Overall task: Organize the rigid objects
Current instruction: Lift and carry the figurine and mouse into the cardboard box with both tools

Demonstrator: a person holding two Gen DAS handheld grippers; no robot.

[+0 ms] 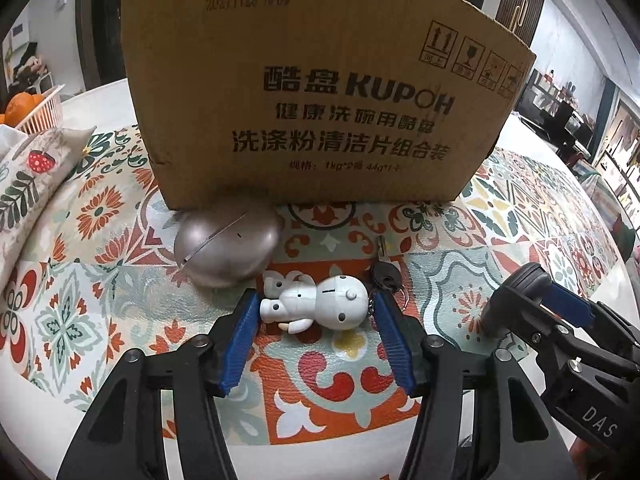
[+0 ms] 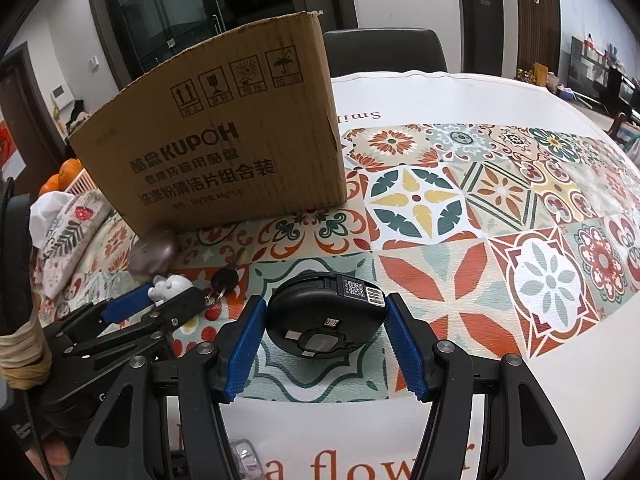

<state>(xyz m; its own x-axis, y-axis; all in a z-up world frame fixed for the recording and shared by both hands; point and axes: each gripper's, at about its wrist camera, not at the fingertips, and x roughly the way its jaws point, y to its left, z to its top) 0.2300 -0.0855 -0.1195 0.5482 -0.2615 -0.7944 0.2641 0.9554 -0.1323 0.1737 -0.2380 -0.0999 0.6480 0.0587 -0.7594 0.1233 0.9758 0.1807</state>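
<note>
A white toy-figure keychain (image 1: 316, 304) lies on the patterned tablecloth (image 1: 120, 280), with a black-headed key (image 1: 386, 276) on its ring. My left gripper (image 1: 316, 298) is open around the figure; its blue pads stand beside the feet and the head with a thin gap. A black round cable reel (image 2: 326, 320) sits between the pads of my right gripper (image 2: 326, 302), which is shut on it low over the cloth. In the left wrist view the right gripper (image 1: 532, 300) shows at the right. The left gripper (image 2: 156, 300) shows at the left of the right wrist view.
A tall cardboard box (image 1: 320, 80) stands just behind the objects. A grey metal egg-shaped container (image 1: 228, 248) rests against its base. At the left are a patterned fabric pouch (image 1: 28, 184) and a white basket (image 1: 44, 112) of oranges. A dark chair (image 2: 384, 52) stands behind the table.
</note>
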